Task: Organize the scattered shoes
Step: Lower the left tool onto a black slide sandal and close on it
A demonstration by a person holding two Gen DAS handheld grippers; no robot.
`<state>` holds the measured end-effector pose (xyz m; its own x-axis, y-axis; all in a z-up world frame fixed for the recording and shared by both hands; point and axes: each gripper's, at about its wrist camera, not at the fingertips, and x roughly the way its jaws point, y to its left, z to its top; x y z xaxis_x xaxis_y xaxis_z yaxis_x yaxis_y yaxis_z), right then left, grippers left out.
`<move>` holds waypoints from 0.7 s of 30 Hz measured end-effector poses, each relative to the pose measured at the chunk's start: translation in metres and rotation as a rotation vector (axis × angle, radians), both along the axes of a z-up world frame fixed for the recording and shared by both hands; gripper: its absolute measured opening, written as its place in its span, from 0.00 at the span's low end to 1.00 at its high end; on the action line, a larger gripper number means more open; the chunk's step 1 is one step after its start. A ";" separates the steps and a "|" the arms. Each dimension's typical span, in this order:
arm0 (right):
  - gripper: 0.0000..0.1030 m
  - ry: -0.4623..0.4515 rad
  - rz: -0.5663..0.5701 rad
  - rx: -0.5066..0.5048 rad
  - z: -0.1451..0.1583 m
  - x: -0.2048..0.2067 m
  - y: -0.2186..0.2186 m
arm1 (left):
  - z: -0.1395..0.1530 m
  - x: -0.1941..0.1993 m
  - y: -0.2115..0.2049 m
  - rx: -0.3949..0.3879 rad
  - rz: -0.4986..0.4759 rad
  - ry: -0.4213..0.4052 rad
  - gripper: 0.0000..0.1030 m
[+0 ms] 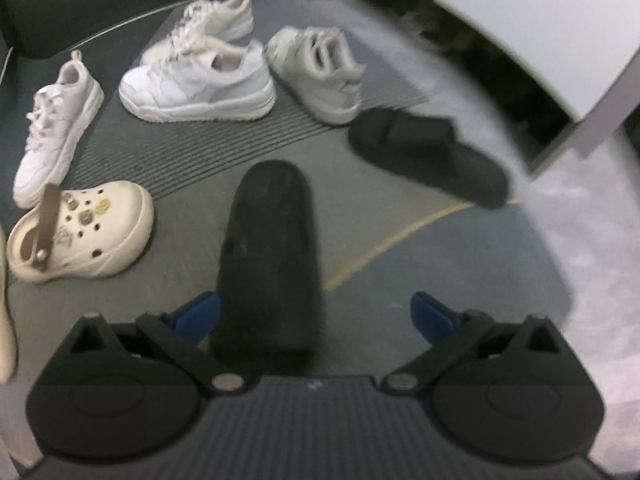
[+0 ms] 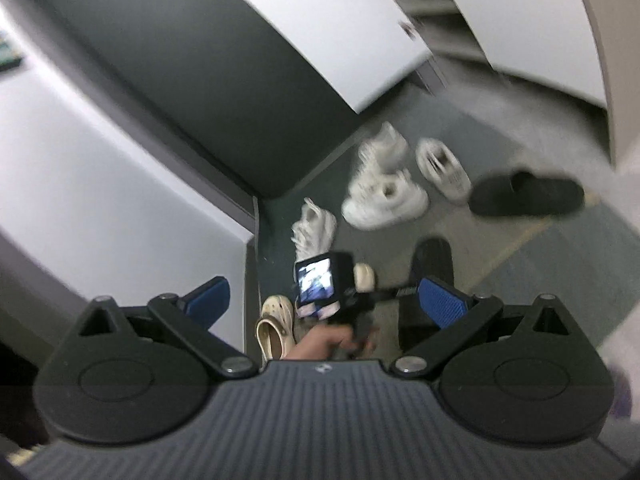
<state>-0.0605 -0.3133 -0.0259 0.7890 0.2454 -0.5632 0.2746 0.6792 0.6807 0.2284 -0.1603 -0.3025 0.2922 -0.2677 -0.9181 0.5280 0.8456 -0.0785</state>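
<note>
A black slipper (image 1: 268,256) lies on the floor between the fingers of my left gripper (image 1: 316,312), close to the left blue pad (image 1: 198,316). The jaws stand wide open with a gap on the right side. Its mate (image 1: 424,156) lies further off to the right. My right gripper (image 2: 326,298) hangs open and empty high above the floor. From there I see a hand (image 2: 324,344) holding the left gripper's camera (image 2: 316,282) by the near slipper (image 2: 434,256), and the other slipper (image 2: 524,194) beyond.
White sneakers (image 1: 200,84), (image 1: 216,16), (image 1: 56,124) and a beige one (image 1: 316,72) lie on a ribbed mat (image 1: 240,140). A cream clog (image 1: 80,232) sits at the left. A yellow floor line (image 1: 400,236) runs right. A white cabinet door (image 1: 540,32) stands at the far right.
</note>
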 end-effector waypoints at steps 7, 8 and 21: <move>1.00 0.070 -0.047 -0.031 -0.018 0.036 -0.010 | -0.070 0.033 -0.004 0.022 0.005 0.012 1.00; 1.00 0.076 -0.049 -0.035 -0.019 0.040 -0.011 | -0.073 0.035 -0.005 0.025 0.000 0.007 1.00; 1.00 0.071 -0.097 -0.015 -0.019 0.043 -0.019 | -0.072 0.026 0.006 0.033 -0.043 0.009 0.84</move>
